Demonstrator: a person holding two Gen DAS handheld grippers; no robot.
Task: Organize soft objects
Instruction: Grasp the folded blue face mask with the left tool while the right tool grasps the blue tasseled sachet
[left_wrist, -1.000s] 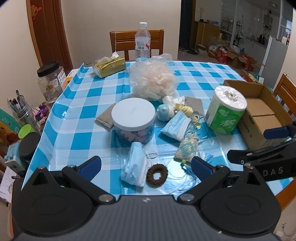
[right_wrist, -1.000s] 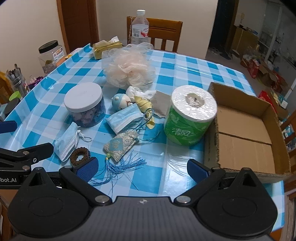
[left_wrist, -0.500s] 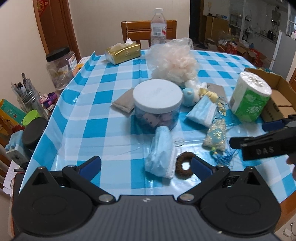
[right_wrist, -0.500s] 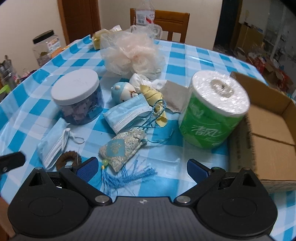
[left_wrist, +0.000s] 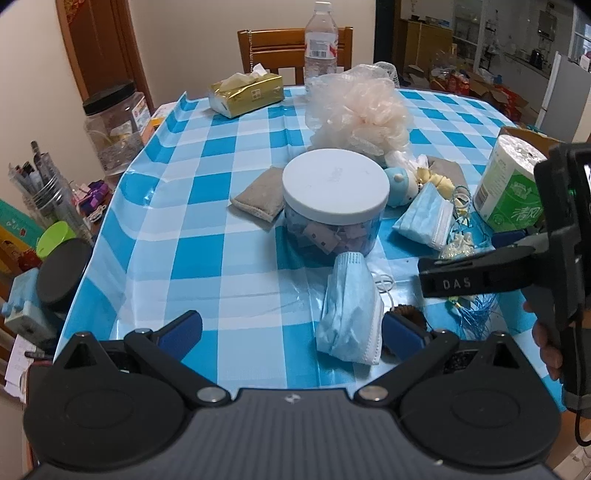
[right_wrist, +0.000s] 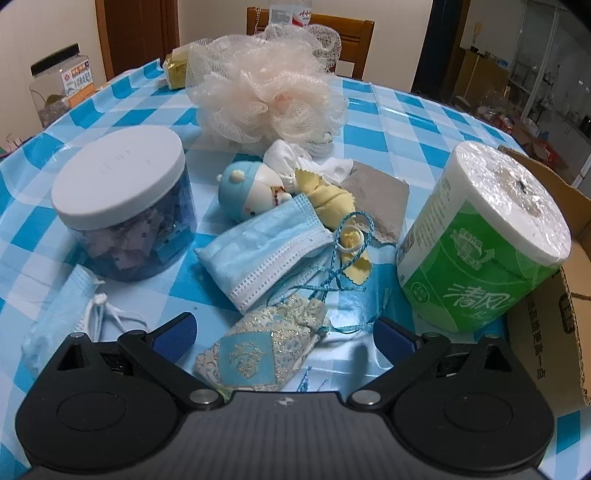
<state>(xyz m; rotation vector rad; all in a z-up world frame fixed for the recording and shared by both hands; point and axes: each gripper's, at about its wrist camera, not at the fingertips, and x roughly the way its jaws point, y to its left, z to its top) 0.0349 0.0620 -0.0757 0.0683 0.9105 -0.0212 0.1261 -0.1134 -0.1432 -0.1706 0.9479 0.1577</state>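
Blue-and-white checked oilcloth covers the surface (left_wrist: 229, 206), where a cluster of soft things lies around a clear plastic jar with a white lid (left_wrist: 334, 192). A crumpled pale blue face mask (left_wrist: 351, 317) rests in front of the jar, with a brown hair scrunchie (left_wrist: 410, 316) just beside it at the right fingertip of the left hand-held gripper (left_wrist: 291, 332), whose jaws stand wide apart and hold nothing. The right hand-held gripper (right_wrist: 284, 334) is likewise spread open and empty, hovering low over an embroidered blue-and-gold fabric sachet (right_wrist: 262, 349) that lies between its fingers. Just beyond the sachet sits a second folded blue face mask (right_wrist: 264, 253), partly covering a small doll with a blue cap and yellow clothes (right_wrist: 258, 186). A peach mesh bath pouf (right_wrist: 266, 92) sits behind the doll. To the right stands a wrapped toilet paper roll with green print (right_wrist: 484, 236), touching an open brown cardboard box (right_wrist: 550, 332). A flat grey cloth pad (left_wrist: 258, 197) lies left of the jar.
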